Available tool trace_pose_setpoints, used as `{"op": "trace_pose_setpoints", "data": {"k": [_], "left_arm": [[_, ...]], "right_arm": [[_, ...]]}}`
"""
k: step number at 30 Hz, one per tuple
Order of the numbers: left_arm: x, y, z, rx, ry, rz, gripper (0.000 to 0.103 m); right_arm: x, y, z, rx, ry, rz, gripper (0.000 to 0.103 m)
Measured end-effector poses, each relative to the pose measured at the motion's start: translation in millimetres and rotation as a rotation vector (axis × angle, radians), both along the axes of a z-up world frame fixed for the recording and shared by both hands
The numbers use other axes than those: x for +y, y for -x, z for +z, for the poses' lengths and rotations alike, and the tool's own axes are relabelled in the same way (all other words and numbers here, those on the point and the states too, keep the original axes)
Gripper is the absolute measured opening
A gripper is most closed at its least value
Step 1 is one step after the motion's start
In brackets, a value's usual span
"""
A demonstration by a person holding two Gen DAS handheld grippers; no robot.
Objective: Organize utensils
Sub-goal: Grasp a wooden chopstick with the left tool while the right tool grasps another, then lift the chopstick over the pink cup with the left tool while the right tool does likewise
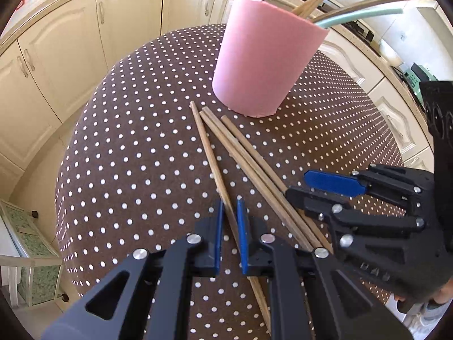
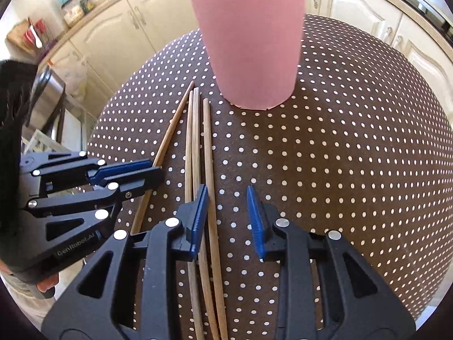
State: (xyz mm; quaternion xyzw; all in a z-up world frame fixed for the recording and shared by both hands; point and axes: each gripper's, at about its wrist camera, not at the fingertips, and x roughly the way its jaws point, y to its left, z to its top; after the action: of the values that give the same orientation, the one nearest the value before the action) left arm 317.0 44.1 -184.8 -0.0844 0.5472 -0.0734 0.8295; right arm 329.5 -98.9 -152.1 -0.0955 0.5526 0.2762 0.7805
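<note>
**Both grippers down among the chopsticks, cup waiting just beyond**

Here we are at the round table point(image 1: 136, 147) in its brown cloth with white dots, and four loose wooden chopsticks point(image 2: 195, 141) lie fanned on it, far tips just short of the tall pink cup point(image 1: 263, 65). That cup already stands full of sticks and spoon handles, so it looks like the place these four are bound for.

The left gripper point(image 1: 230, 226) has its blue-padded fingers nearly closed around the single chopstick point(image 1: 211, 158) that splays away from the rest. Picking the stray one makes sense: no neighbours to drag along. It reads as clenched on that stick, which is lying on the cloth.

The right gripper point(image 2: 226, 212) is half open. One finger rides over the bundle of three and one stick lies in the gap; nothing is pinched.

The left camera shows the cup's contents and the right gripper side-on. The right camera alone shows the bundle running under its own finger.
</note>
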Motion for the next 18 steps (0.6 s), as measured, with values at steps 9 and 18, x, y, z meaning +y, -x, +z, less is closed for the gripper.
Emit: {"op": "trace_pose_setpoints", "data": {"k": [9, 18], "left_arm": [[-1.7, -11.1, 1.2, 0.017, -0.028, 0.009, 0.010], [10.7, 17.6, 7.9, -0.093, 0.063, 0.037, 0.005]], "right_arm": [[44.0, -0.9, -4.3, -0.038, 0.130, 0.053, 0.006], [9.8, 19.2, 15.0, -0.131, -0.015, 0.007, 0.006]]}}
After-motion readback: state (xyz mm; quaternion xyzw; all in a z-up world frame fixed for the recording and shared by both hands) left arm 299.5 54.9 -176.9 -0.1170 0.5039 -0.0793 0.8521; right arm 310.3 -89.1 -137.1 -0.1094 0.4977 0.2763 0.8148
